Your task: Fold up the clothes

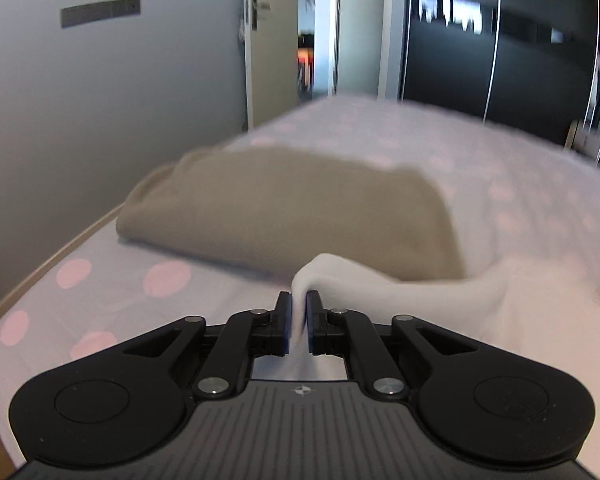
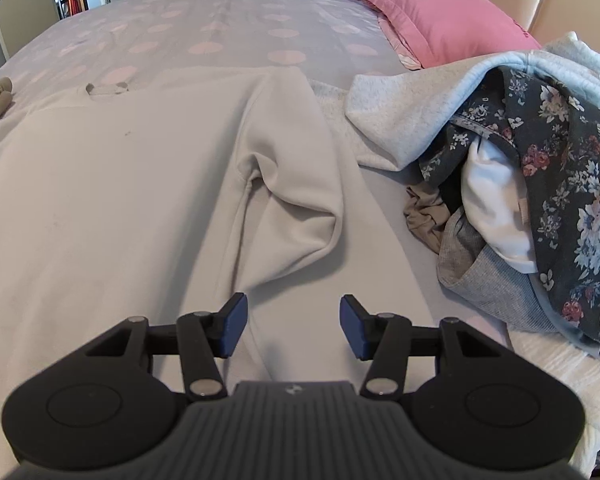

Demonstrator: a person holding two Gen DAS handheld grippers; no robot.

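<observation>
Left gripper (image 1: 299, 305) pinching white sweatshirt (image 2: 112, 184), right gripper (image 2: 291, 322) half-open above sleeve, no legible writing.

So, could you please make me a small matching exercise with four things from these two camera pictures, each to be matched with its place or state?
Things:
1. left gripper
2. right gripper
3. tan folded garment
4. pink pillow

Places or states:
A. at the far right of the bed, near the headboard
B. shut on a fold of the white sweatshirt
C. open above the sweatshirt's sleeve
D. lying on the bed beyond the pinched white cloth

Pairs: 1-B, 2-C, 3-D, 4-A
</observation>
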